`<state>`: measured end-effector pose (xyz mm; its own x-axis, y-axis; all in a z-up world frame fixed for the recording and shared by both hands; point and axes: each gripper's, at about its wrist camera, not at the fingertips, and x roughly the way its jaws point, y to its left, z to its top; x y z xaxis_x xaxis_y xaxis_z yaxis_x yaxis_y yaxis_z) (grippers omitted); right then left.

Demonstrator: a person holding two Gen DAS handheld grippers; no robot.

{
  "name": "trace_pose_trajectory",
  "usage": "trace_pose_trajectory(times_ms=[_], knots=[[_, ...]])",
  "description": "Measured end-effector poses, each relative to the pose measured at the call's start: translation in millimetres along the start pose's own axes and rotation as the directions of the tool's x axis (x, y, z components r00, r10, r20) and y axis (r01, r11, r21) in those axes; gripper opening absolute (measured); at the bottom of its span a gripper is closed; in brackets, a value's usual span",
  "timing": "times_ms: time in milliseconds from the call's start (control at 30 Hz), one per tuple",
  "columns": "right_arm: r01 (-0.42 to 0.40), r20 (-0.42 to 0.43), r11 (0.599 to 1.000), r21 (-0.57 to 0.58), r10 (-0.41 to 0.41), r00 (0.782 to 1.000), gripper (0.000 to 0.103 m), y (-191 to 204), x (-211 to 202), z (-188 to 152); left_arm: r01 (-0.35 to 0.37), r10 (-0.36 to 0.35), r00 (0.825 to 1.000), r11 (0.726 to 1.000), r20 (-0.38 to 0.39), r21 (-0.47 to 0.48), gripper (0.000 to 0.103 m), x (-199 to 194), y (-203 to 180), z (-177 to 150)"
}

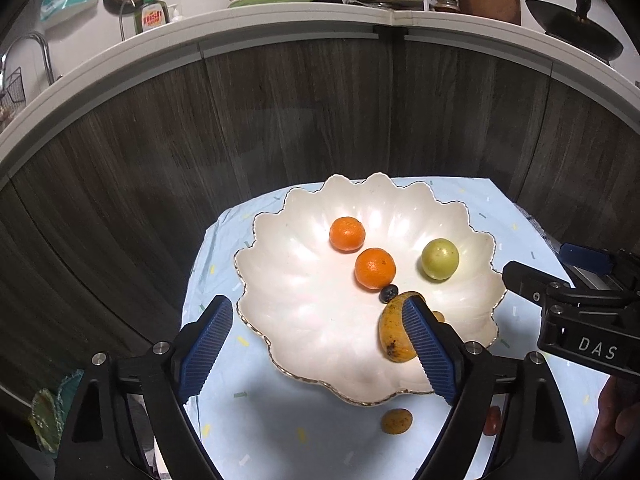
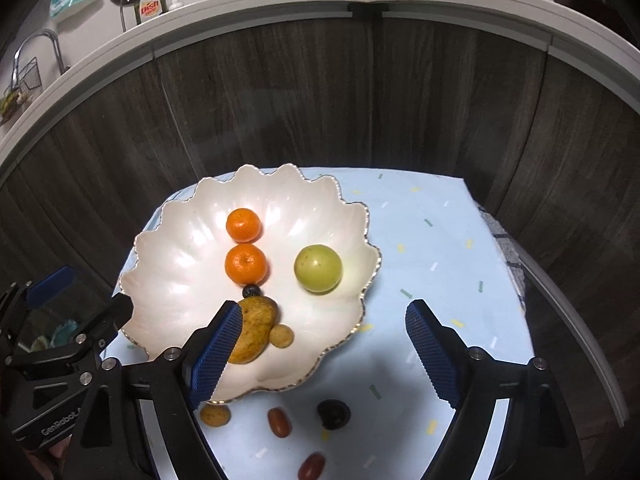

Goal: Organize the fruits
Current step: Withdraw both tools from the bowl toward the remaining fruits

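A white scalloped bowl (image 1: 256, 236) (image 2: 160, 232) stands on a light blue cloth. In it lie two oranges (image 1: 347, 233) (image 1: 375, 268), a green round fruit (image 1: 439, 259), a blueberry (image 1: 389, 293), a yellow mango (image 1: 394, 332) (image 2: 256, 332) and a small yellow fruit (image 2: 281, 336). My left gripper (image 1: 318, 306) hovers open over the bowl's near side, its right finger partly covering the mango. My right gripper (image 2: 324, 308) is open above the bowl's right rim, holding nothing. On the cloth in front lie a small yellow fruit (image 2: 215, 415), two red fruits (image 2: 279, 422) (image 2: 311, 466) and a dark fruit (image 2: 333, 414).
Dark wood cabinet doors (image 1: 304, 112) rise right behind the cloth, under a white counter (image 1: 280, 16) with dishes, pots and a soap bottle (image 1: 150, 14). A sink tap (image 1: 36, 46) shows at far left. The cloth's right part (image 2: 440, 248) is bare.
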<state>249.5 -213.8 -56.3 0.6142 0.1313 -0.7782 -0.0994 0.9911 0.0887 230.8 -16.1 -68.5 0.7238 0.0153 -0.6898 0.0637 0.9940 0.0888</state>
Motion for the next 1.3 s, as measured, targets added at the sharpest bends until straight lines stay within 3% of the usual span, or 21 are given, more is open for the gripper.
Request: trace_pose_trajectory(times_ms=[500,1300], knots=[[0.049,0.039,0.998,0.03,-0.05,0.998,0.084,-17.6,-23.8,-18.9,0.002,-0.003,1.0,1.0,0.026,0.022,0.092,-24.2,-14.3,-11.7],[0.02,0.084,1.0,0.013,-0.021,0.996,0.084,-19.8,-47.8,-60.2,0.051,-0.056,0.997,0.996,0.053,0.076,0.092,-47.8,-24.5,-44.4]])
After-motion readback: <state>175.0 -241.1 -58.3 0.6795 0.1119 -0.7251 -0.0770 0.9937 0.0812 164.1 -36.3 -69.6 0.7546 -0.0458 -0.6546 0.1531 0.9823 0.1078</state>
